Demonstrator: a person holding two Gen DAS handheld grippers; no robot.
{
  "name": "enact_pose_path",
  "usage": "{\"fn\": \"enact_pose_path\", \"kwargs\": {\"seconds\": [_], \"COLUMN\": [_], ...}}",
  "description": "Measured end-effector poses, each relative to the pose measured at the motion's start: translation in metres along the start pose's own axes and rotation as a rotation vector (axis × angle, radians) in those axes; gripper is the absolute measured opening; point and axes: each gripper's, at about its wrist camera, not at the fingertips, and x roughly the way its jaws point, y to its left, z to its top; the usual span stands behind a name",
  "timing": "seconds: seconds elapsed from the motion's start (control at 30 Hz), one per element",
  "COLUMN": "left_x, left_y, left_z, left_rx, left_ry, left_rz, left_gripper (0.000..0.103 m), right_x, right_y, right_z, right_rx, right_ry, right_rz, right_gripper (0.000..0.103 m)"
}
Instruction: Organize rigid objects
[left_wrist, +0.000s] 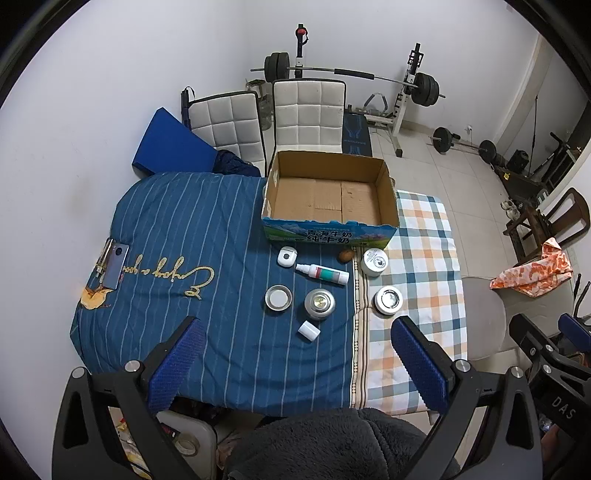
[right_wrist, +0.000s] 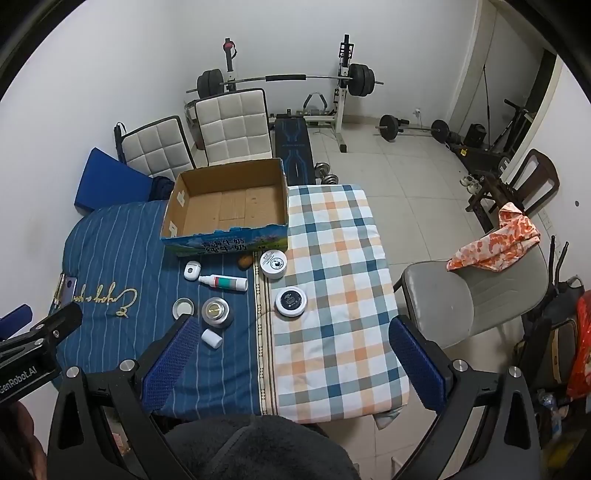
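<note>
A: What is seen at the back?
B: White walls (left_wrist: 110, 74) are seen, and a barbell rack (left_wrist: 406, 85) is set against them on a pale tiled floor (right_wrist: 406, 166).
A: And nearer?
B: Two white padded chairs (left_wrist: 306, 114) are placed behind the table; a grey chair (right_wrist: 461, 295) is draped with an orange cloth (right_wrist: 495, 240).

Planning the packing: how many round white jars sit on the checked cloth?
2: a white jar just in front of the cardboard box, and a dark-lidded jar nearer the camera. None seems hidden.
</note>
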Motion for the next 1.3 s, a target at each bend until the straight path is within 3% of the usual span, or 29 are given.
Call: {"fn": "enact_pose_path", "kwargs": {"seconds": [1.3], "left_x": [-0.009], "left_y": [0.011], "left_z": [0.008], "left_rx": [-0.010], "left_ry": [-0.013], "left_rz": [-0.008], "left_gripper": [0.103], "right_x": [-0.005], "right_y": [0.019], "right_z": [0.017], "right_rx": [-0.015], "right_ry": [-0.027], "right_rz": [-0.003], "right_gripper": [0.103]}}
